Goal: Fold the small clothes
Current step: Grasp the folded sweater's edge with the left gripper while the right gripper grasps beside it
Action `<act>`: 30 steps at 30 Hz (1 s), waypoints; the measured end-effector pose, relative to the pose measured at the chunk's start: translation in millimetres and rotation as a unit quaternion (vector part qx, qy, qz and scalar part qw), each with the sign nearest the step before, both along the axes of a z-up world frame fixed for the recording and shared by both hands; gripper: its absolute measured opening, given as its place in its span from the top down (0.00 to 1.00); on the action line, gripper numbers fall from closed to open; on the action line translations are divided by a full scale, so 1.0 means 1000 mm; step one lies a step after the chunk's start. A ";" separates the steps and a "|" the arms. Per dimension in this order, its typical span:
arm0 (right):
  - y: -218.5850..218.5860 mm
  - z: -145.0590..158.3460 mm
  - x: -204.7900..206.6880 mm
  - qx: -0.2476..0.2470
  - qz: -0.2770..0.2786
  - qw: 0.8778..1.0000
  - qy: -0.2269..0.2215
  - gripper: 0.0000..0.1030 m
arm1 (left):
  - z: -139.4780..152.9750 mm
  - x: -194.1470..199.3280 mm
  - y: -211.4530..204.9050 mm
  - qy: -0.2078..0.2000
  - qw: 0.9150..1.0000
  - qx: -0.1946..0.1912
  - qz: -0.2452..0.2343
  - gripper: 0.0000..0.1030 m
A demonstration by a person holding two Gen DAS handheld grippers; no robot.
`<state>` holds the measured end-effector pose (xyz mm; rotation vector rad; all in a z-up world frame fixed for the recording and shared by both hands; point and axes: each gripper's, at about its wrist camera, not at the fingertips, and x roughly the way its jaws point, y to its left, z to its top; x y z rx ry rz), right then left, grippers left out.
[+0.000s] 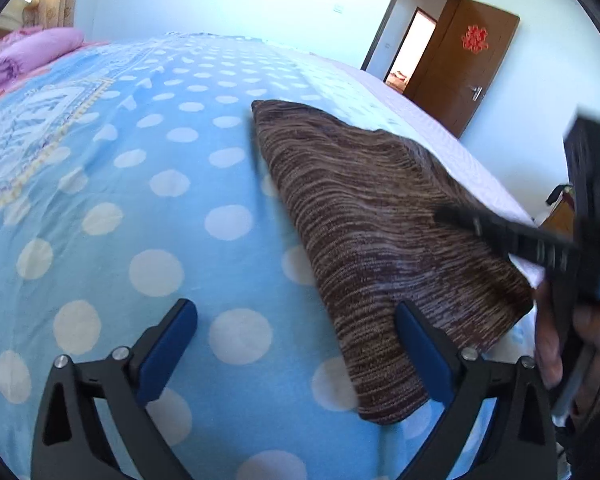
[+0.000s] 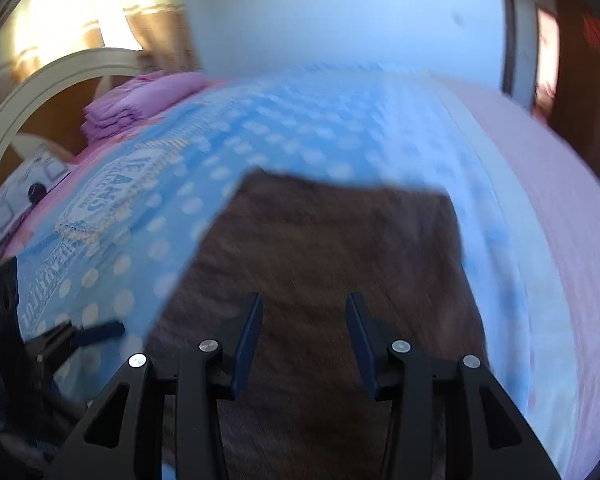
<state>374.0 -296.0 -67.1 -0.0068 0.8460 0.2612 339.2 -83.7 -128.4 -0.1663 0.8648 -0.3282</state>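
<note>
A brown striped knit garment [image 1: 384,236] lies folded flat on the blue polka-dot blanket [image 1: 148,208]. My left gripper [image 1: 296,316] is open and empty, low over the blanket at the garment's near left edge, its right finger over the cloth. My right gripper [image 1: 444,212] reaches over the garment from the right, held by a hand. In the blurred right wrist view the right gripper [image 2: 304,304] is open and empty above the garment [image 2: 320,248]. The left gripper [image 2: 100,330] shows at the far left.
Folded pink bedding [image 1: 28,56] lies at the head of the bed, also in the right wrist view [image 2: 140,100]. A brown door [image 1: 468,64] stands open at the back right. A headboard [image 2: 60,76] and curtains [image 2: 160,24] are behind the bed.
</note>
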 end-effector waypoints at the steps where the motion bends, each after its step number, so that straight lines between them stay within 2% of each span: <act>1: -0.010 -0.013 -0.006 0.000 -0.007 1.000 0.019 0.57 | 0.000 0.000 -0.004 0.000 1.000 0.013 -0.001 0.01; 2: -0.014 -0.020 -0.012 -0.003 0.000 1.000 0.015 0.57 | 0.000 0.000 -0.007 0.000 1.000 0.023 -0.002 0.00; 3: -0.015 -0.023 -0.022 -0.009 0.017 1.000 -0.016 0.57 | -0.001 0.000 -0.009 0.000 0.999 0.032 -0.002 0.00; 4: -0.015 -0.023 -0.025 -0.013 0.023 0.999 -0.023 0.57 | 0.000 0.000 -0.011 0.000 0.999 0.038 -0.002 0.00; 6: -0.018 -0.016 -0.029 0.003 0.023 0.999 -0.024 0.54 | 0.001 -0.001 -0.010 -0.001 0.999 0.036 -0.002 0.00; 8: -0.026 -0.007 -0.030 0.041 0.027 0.998 -0.027 0.53 | 0.007 -0.004 -0.005 -0.011 0.999 0.027 0.012 0.00; 9: -0.032 -0.001 -0.030 0.049 0.022 0.998 -0.039 0.51 | 0.011 -0.006 -0.004 -0.017 0.999 0.022 0.016 0.00; 12: -0.050 0.003 -0.023 0.051 -0.002 0.998 -0.049 0.50 | 0.014 0.001 -0.011 -0.015 1.000 0.018 0.008 0.00; 13: -0.053 0.001 -0.023 0.056 -0.001 0.998 -0.043 0.50 | 0.012 0.004 -0.016 -0.011 0.999 0.030 0.008 0.00; 15: -0.051 -0.008 -0.019 0.037 0.003 0.999 -0.026 0.50 | 0.001 0.009 -0.027 0.016 0.997 0.069 0.006 0.00; 16: -0.047 -0.016 -0.016 0.013 0.002 1.000 -0.014 0.50 | -0.002 0.010 -0.031 0.018 0.997 0.073 0.005 0.00; 18: -0.042 -0.019 -0.019 -0.013 0.005 0.999 -0.032 0.50 | 0.000 0.010 -0.031 0.017 0.997 0.075 0.004 0.00; 21: -0.052 -0.006 -0.022 0.028 0.002 0.999 -0.047 0.50 | 0.002 0.007 -0.027 0.012 0.998 0.065 0.005 0.00; 23: -0.070 0.003 -0.018 0.063 -0.022 0.996 -0.057 0.50 | 0.002 0.008 -0.027 0.012 0.998 0.067 0.005 0.00; 25: -0.084 0.006 -0.012 0.075 -0.044 0.995 -0.052 0.50 | 0.003 0.007 -0.030 0.011 0.997 0.072 0.001 0.00; 27: -0.097 0.005 0.000 0.080 -0.067 0.994 -0.041 0.49 | 0.003 0.008 -0.031 0.011 0.997 0.074 -0.001 0.00; 30: -0.120 -0.005 0.025 0.122 -0.084 0.989 0.005 0.48 | 0.003 0.011 -0.033 0.014 0.997 0.073 -0.004 0.00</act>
